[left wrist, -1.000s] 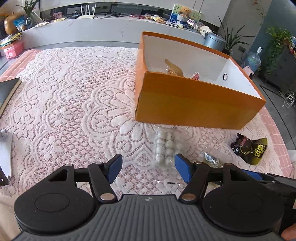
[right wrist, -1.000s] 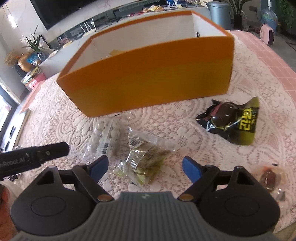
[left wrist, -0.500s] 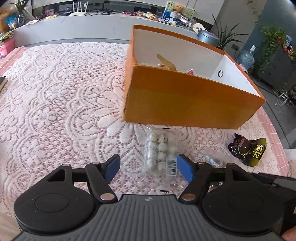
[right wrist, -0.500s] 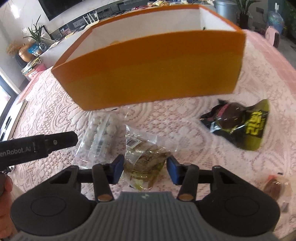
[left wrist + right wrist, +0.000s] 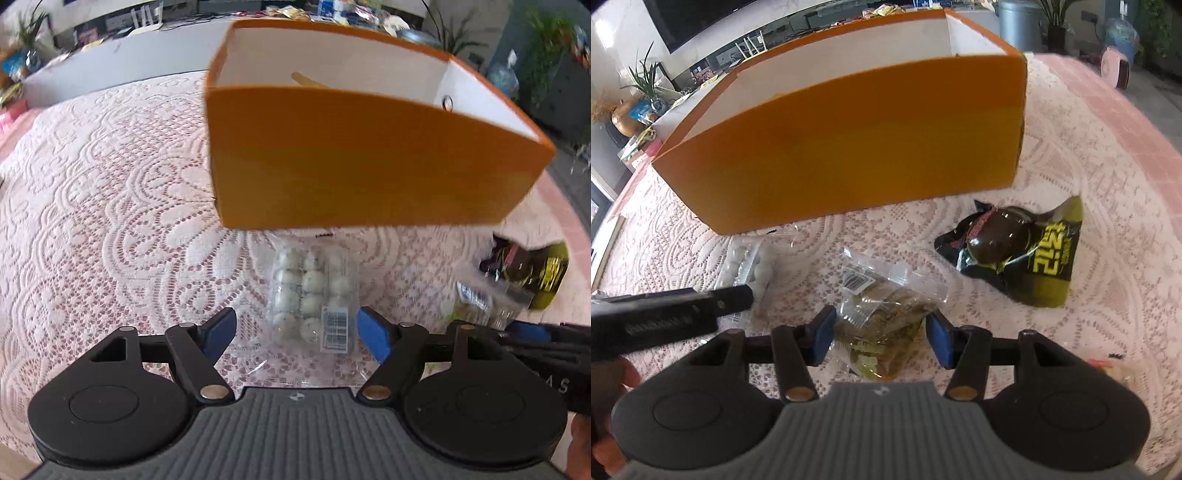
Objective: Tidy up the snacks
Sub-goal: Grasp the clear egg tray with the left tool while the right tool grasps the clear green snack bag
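Lace cloth covers the table (image 5: 110,206), with an orange box (image 5: 351,166) standing open-topped at upper centre, evidently where the snacks go. At lower centre the left claw (image 5: 295,328) is spread wide, having just been opening, astride the clear pack of pale balls (image 5: 314,295) without touching it. The right claw (image 5: 879,339), narrowed after closing then easing slightly, flanks the greenish snack bag (image 5: 882,325); whether its pads press I cannot tell. A dark yellow-lettered packet (image 5: 1019,254) waits at right.

Bright daylight fills both views — the lace-covered table (image 5: 110,206) looks pale and slightly washed out. The orange box (image 5: 354,162) is smeared by motion blur, its edges soft. Strong fisheye bending curves the room at the rims — shadows stay faint
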`<state>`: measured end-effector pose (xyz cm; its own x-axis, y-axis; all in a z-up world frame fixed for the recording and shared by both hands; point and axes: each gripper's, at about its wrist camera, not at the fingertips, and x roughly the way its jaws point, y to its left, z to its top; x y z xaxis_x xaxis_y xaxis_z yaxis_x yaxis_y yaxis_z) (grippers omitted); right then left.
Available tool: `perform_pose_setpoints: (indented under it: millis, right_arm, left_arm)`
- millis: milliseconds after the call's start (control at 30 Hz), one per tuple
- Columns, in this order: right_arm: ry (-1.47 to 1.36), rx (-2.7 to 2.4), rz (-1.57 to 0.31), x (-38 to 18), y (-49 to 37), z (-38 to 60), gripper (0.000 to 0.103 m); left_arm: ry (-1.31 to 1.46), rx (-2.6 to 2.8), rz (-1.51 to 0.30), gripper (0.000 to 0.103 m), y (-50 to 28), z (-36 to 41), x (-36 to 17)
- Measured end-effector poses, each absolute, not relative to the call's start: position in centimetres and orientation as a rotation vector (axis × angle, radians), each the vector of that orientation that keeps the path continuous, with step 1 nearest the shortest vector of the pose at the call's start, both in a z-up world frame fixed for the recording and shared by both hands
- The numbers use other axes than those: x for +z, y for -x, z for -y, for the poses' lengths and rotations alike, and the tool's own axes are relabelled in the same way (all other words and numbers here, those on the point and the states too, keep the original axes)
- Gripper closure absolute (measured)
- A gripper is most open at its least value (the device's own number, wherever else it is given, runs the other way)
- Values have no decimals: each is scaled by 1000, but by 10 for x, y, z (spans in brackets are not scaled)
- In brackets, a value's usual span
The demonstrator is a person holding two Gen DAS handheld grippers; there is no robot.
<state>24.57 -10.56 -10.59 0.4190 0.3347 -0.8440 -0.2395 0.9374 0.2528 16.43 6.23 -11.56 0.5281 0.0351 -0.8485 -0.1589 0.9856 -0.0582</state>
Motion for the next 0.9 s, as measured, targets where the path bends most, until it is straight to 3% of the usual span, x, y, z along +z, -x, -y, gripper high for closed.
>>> perform_pose_setpoints:
  millis: [367,500,900]
  right_arm:
    - [-69,370,-1073,-110,-245,102,50]
    - [-67,370,-1071,-111,-245,101,50]
    - [-77,361,-1073,-106,-243,106,53]
  left_arm:
    - [101,135,-1014,14,-171,-56,-127]
    - [101,116,-999,37,-170,-54,-126]
    - [151,105,-964,41,-147,-59,-110]
